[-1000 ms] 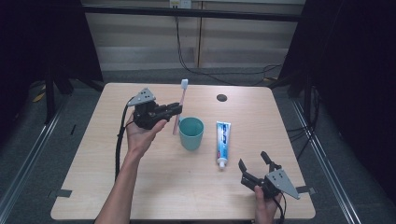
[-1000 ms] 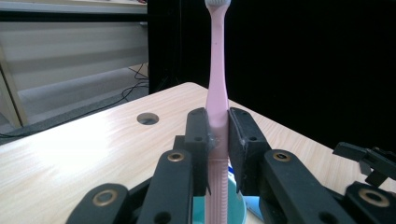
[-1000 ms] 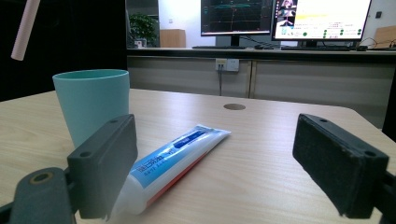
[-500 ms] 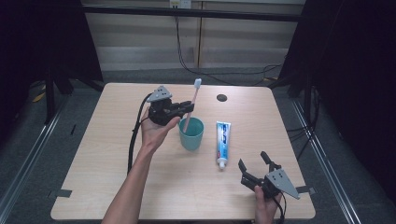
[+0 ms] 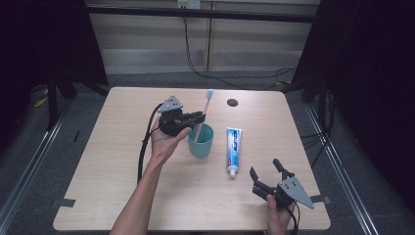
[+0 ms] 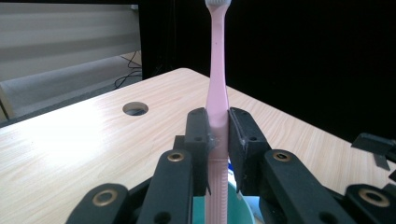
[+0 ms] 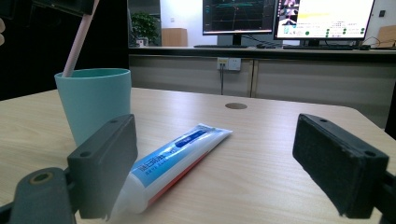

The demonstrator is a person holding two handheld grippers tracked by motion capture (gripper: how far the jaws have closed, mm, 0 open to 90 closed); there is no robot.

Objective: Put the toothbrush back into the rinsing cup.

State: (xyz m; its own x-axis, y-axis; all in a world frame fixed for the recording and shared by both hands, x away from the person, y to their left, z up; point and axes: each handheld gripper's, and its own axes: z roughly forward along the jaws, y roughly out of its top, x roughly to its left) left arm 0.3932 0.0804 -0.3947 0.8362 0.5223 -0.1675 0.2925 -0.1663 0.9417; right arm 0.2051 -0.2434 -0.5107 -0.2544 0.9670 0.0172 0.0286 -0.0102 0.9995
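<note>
**Toothbrush held mid-handle, its lower end inside the cup**

The left tongs are clamped on the pink toothbrush, both pads pressing flat on the handle a little below its middle. The brush stands nearly upright in that grip, bristle head up, and its lower end is already inside the rim of the teal cup, as the right gripper view confirms, where the pink shaft slants down into the cup.

The toothbrush looks light, stiff and narrow, of smooth plastic that could swivel between the pads if it were pinched near one end. The present hold, on the thicker part of the handle, seems the sound place: close to the balance point, well away from the bristles and the thin neck. Letting go should need only a small opening of the jaws, since the brush has little way to drop and will probably lean against the rim.

The cup looks light as well, probably thin plastic, and stands free on the surface; a sideways nudge from the brush or the tongs could tip or slide it, so the release should be straight and gentle.

The right tongs rest near the front right corner, jaws spread wide with nothing between them, pointing toward the toothpaste tube, which lies flat just beside the cup. The tube looks soft and would dent under a hard squeeze; its stiffer cap end is the safer hold.
</note>
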